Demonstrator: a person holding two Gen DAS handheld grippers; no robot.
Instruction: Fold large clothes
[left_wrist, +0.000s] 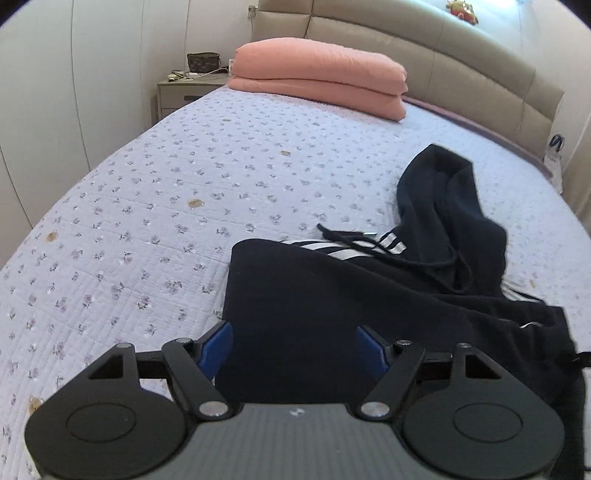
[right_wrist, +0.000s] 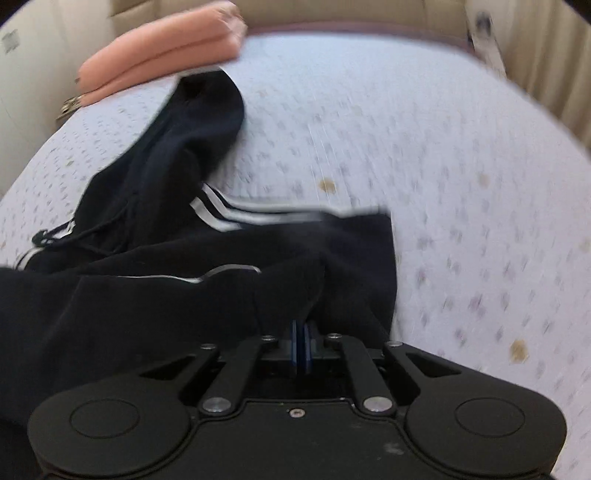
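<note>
Mid-fold: my right gripper (right_wrist: 303, 332) has its jaws pinched on the hoodie (right_wrist: 184, 288) hem, left gripper (left_wrist: 295, 343) wide open, empty over it on the bed (left_wrist: 147, 206); next, carry hem toward hood.

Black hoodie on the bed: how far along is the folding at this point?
Done: the black hoodie lies on the quilted bedspread with its sides apparently folded in, white stripes showing. In hand: the right gripper is shut on fabric at the near edge; the left gripper is open, with the hoodie's fabric between its fingers. Left: the hood still sticks out unfolded, and no final compact fold is made.
</note>
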